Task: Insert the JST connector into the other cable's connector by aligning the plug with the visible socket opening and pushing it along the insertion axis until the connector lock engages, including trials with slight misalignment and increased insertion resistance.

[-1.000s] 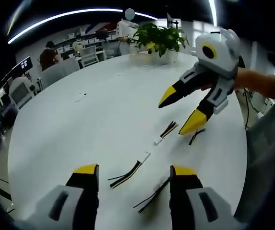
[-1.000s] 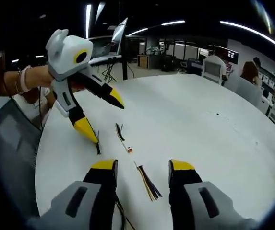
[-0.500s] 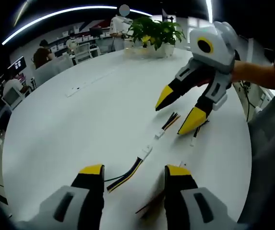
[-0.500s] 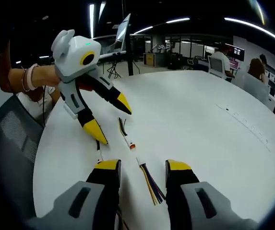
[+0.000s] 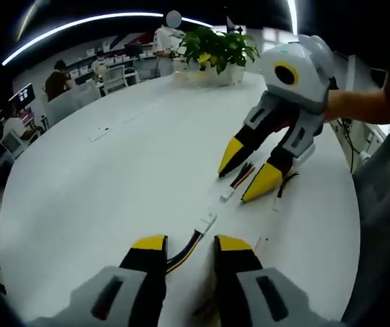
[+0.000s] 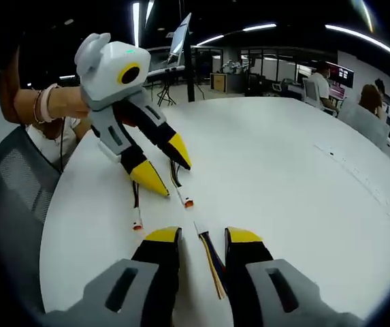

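Left gripper view: nearest, the left tool (image 5: 189, 243) is lowered over a striped cable (image 5: 184, 250) on the white tabletop (image 5: 99, 191), its jaws narrowed around the wires but with a gap visible, so nothing is clamped yet. The cable's white connector (image 5: 208, 219) lies just beyond the tips. Farther on, the right tool (image 5: 244, 176) is seen with jaws apart astride a second cable (image 5: 241, 176), whose small white plug (image 5: 226, 193) points towards the first connector, near but apart. A loose third cable (image 5: 280, 191) lies just beside it. A potted plant (image 5: 216, 49) stands at the far edge.

In the right gripper view the same is shown reversed: the right tool (image 6: 203, 235) straddles its cable (image 6: 210, 259).

The connectors are judged unmated; gripping, lifting, aligning and pushing all remain.
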